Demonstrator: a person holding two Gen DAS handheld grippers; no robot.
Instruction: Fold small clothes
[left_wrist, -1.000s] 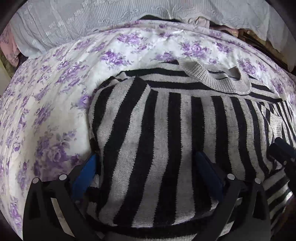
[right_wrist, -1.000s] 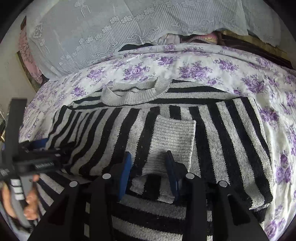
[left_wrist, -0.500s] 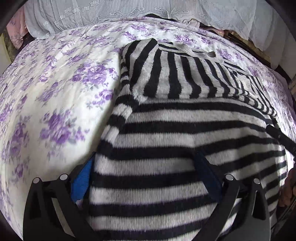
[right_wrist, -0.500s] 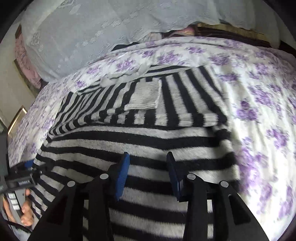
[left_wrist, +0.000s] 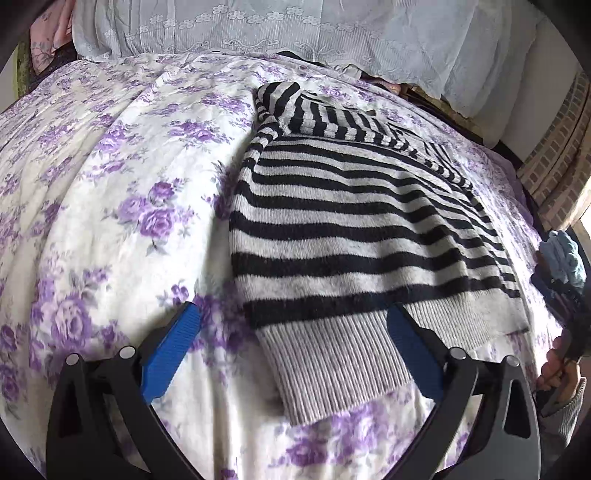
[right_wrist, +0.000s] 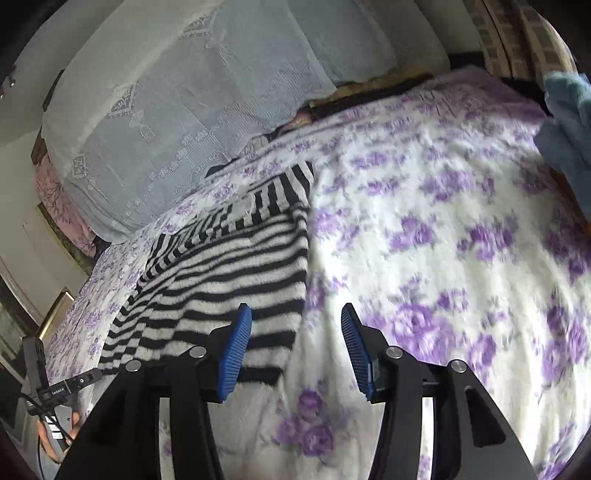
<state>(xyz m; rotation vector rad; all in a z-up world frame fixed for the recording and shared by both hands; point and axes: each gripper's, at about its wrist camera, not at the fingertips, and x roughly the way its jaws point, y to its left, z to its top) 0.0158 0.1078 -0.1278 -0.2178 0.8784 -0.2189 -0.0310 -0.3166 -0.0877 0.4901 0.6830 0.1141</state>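
A black-and-grey striped sweater (left_wrist: 354, 229) lies flat on the floral bedspread (left_wrist: 122, 192). Its grey ribbed hem (left_wrist: 332, 365) is nearest me. My left gripper (left_wrist: 291, 350) stands wide open over that hem, and neither pad presses on the knit. In the right wrist view the sweater (right_wrist: 236, 280) reaches under the left pad only. My right gripper (right_wrist: 295, 350) has its jaws opening, with just the sweater's edge and bedspread (right_wrist: 443, 240) between them and nothing held. Each gripper also shows in the other's view: the right gripper (left_wrist: 565, 295) and the left gripper (right_wrist: 48, 387), both in a person's hand.
Pillows under a pale lace cover (left_wrist: 295, 29) line the far side of the bed. A light blue cloth (left_wrist: 563, 254) sits at the right edge, seen also as the blue cloth (right_wrist: 565, 122). A brick wall (left_wrist: 554, 166) stands beyond it.
Both grippers have drawn back toward the near side. The knit that filled the left jaws now lies flat with its hem out. The right jaws have widened and sit at the sweater's right edge.
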